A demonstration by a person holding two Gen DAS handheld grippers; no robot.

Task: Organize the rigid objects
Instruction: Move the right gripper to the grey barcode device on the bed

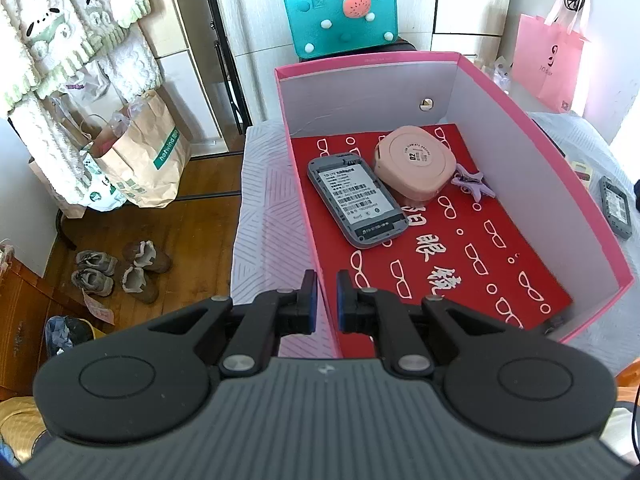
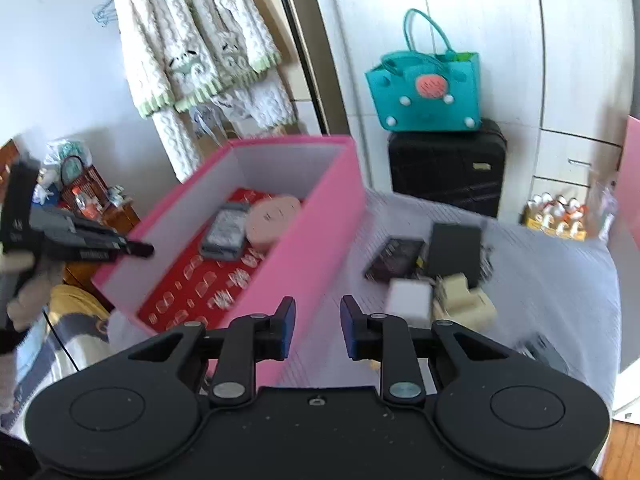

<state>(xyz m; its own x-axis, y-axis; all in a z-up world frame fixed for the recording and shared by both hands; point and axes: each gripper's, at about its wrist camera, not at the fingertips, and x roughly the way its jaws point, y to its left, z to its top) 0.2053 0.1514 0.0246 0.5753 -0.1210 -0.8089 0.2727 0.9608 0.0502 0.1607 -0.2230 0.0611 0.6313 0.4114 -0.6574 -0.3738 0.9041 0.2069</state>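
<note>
Bedroom clutter frames the work: paper bags and shoes on the wooden floor at far left, a fleecy robe on the wall, and a grey-white bedspread (image 1: 260, 216) carrying everything that matters. On it sits the pink box (image 1: 592, 216), open-topped, with a red glasses-print liner. Inside, toward the far end, lie a grey router (image 1: 356, 200) with its label up, a round pink case (image 1: 414, 162) touching its right side, and a small purple clip (image 1: 472, 184) just beside the case.

The left gripper (image 1: 327, 300) hovers over the box's near left corner, its jaws nearly together with only a thin gap, holding nothing. The right gripper (image 2: 318, 326) hangs above the bedspread just right of the box, jaws parted moderately and likewise empty.

Further right, outside the box, the loose pile (image 2: 436, 276) waits: a dark flat booklet, a black slab, a white cube (image 2: 410, 300) and a cream block (image 2: 460, 300). The right view is motion-blurred, so what these items are is uncertain. A second grey device (image 1: 616, 210) lies past the box's right wall.

The pile lies ahead and slightly right of the right gripper, with the white cube closest, while the left gripper is well apart from it across the box. The right hand is therefore the likely one to fetch next.
</note>
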